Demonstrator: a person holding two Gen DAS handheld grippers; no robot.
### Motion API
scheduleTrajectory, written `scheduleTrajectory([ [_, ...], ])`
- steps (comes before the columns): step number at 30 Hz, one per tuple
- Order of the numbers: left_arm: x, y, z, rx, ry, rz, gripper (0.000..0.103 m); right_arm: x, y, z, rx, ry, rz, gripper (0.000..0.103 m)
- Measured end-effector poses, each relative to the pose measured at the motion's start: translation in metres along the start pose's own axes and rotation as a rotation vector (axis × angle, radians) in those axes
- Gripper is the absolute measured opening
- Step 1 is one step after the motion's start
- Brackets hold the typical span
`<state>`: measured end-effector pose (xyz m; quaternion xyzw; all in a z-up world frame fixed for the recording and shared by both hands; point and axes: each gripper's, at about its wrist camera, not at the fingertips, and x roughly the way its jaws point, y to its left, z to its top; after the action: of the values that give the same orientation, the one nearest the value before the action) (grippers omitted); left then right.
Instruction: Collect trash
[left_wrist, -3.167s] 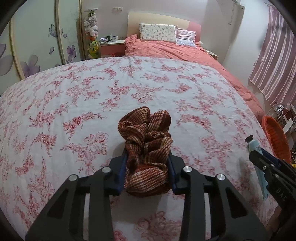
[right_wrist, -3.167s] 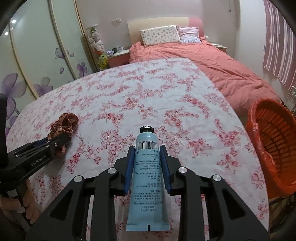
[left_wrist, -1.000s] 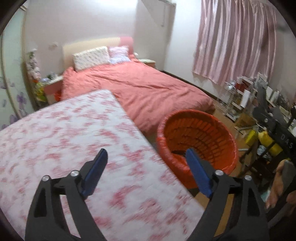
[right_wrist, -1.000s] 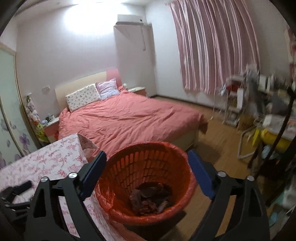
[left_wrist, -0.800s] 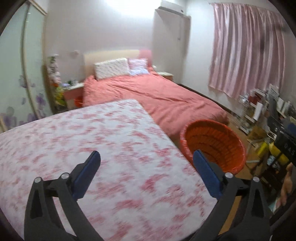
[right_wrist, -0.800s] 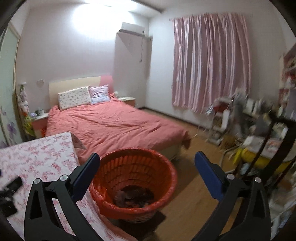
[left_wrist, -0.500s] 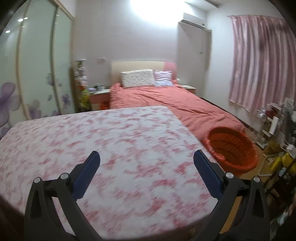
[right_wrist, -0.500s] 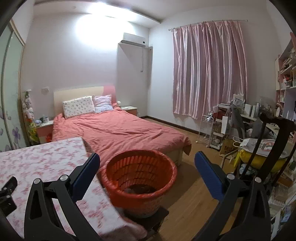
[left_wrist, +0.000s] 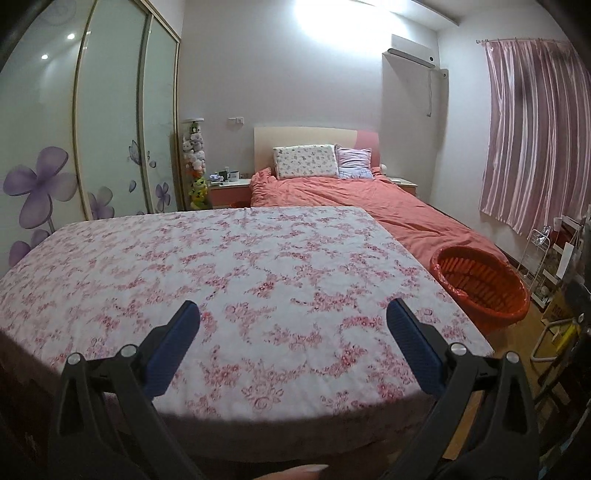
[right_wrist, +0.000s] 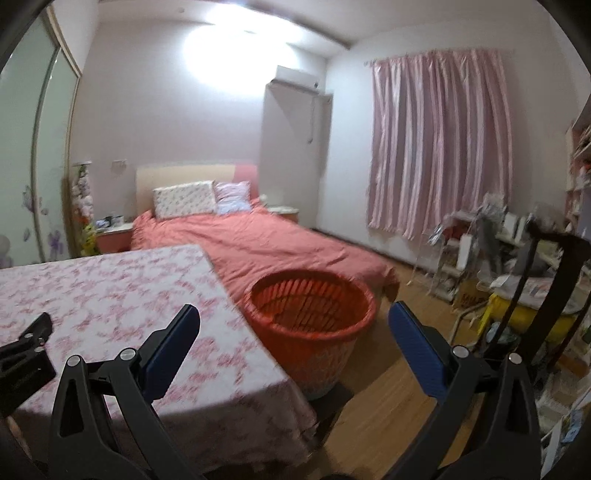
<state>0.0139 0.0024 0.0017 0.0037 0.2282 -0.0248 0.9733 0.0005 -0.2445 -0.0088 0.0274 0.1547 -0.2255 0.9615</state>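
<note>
An orange basket (left_wrist: 480, 286) stands on the floor at the right end of the table with the flowered cloth (left_wrist: 236, 273). In the right wrist view the orange basket (right_wrist: 314, 317) sits straight ahead beyond the table's corner; its inside is hidden from here. My left gripper (left_wrist: 291, 325) is open over the near part of the cloth with nothing between its blue pads. My right gripper (right_wrist: 293, 326) is open too, empty, with the basket seen between its fingers. The tip of the left gripper (right_wrist: 33, 328) shows at that view's left edge.
A bed with a coral cover (left_wrist: 369, 195) lies beyond the table. Sliding wardrobe doors (left_wrist: 92, 129) line the left wall. Pink curtains (right_wrist: 439, 147) hang on the right. A cluttered rack and a yellow stool (right_wrist: 517, 314) crowd the right side. Wooden floor (right_wrist: 384, 406) lies around the basket.
Both grippers have pulled back from above the basket. The left view has swung left onto the table. The basket now looks smaller and farther off, and its contents no longer show.
</note>
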Motion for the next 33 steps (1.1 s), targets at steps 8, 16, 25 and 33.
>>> scheduleTrajectory([
  [8, -0.008, 0.001, -0.008, -0.002, 0.002, 0.009, 0.099, 0.006, 0.003, -0.003, 0.003, 0.125, 0.014, 0.101],
  [16, -0.009, -0.002, -0.012, 0.001, 0.038, -0.003, 0.099, 0.009, 0.003, -0.018, 0.025, 0.228, 0.01, 0.101],
  [25, -0.008, -0.004, -0.013, -0.002, 0.071, 0.023, 0.099, 0.01, -0.003, -0.019, 0.05, 0.269, 0.0, 0.101],
  [33, -0.012, -0.008, -0.012, 0.007, 0.071, 0.039, 0.099, 0.007, -0.001, -0.015, 0.026, 0.26, -0.041, 0.101],
])
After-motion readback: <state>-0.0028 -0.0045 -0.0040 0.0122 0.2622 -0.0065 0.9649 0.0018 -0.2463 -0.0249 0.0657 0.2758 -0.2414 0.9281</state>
